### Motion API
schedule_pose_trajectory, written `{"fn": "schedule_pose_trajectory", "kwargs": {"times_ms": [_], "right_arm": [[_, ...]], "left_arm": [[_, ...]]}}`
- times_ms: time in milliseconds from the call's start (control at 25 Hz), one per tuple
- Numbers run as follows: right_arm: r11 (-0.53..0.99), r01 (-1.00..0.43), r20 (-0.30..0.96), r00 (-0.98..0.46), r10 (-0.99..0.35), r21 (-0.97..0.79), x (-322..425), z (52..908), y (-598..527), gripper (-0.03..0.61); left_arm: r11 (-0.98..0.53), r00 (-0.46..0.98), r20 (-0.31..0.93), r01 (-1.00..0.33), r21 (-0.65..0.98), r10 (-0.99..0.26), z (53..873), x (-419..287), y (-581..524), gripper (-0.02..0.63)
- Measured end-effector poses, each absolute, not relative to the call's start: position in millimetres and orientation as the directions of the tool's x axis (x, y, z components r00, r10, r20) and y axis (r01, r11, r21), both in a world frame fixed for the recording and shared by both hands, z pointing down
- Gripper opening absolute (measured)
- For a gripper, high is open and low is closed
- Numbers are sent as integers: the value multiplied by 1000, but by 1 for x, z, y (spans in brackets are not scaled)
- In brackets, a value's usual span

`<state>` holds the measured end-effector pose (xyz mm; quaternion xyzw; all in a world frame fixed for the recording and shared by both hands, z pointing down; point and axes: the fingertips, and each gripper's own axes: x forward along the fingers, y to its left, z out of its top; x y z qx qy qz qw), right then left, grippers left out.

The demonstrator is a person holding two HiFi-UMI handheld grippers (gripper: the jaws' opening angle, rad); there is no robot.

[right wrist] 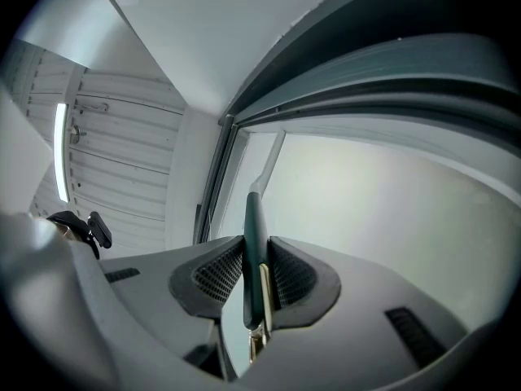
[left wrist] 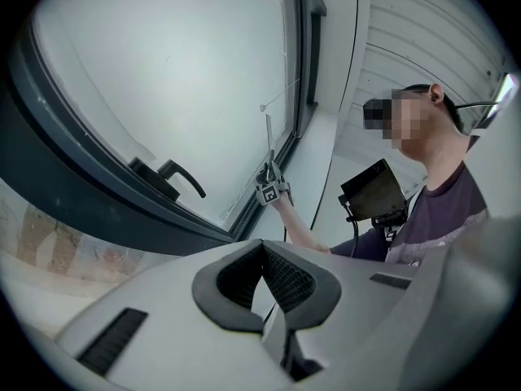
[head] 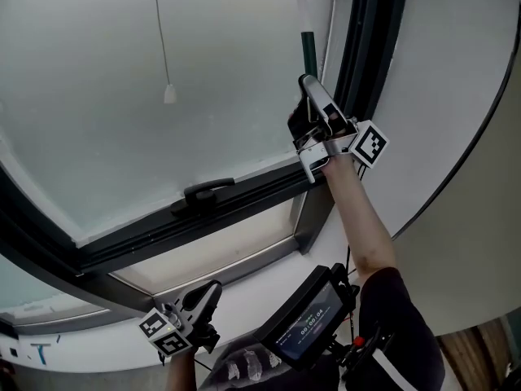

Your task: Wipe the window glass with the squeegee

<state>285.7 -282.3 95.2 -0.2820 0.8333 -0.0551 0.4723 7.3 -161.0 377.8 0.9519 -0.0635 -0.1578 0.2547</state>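
Gripping squeegee handle between right gripper jaws | blade above, near glass

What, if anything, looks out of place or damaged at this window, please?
Nothing stands out. The right claw grips the squeegee by its handle, blade high on the glass; no cracks or spills show. A pull cord hangs left of it.

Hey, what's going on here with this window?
A person is wiping the window glass. The right hand-held gripper is shut on the green handle of the squeegee, whose blade sits high at the pane, near its right edge. The left hand-held gripper is shut and empty, held low, below the window frame.
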Motion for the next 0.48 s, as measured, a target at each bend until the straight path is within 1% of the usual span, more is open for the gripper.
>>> {"fn": "schedule_pose_trajectory", "kwargs": {"times_ms": [160,320,480], "right_arm": [[835,-404,-752,-394,-528,-375,286,120,-283,91],[830,-395,-743,-393,-541,-395,285,140,-281,91],[823,-390,-734,-392,-555,-414,286,157,-278,91]], "left_arm": [[-861,943,-264,-41,508,-201,387,9,-158,5],[-864,958,-202,-79,497,-204,407,5,-156,6],[-862,962,-188,-79,501,-197,409,6,-150,5]]}}
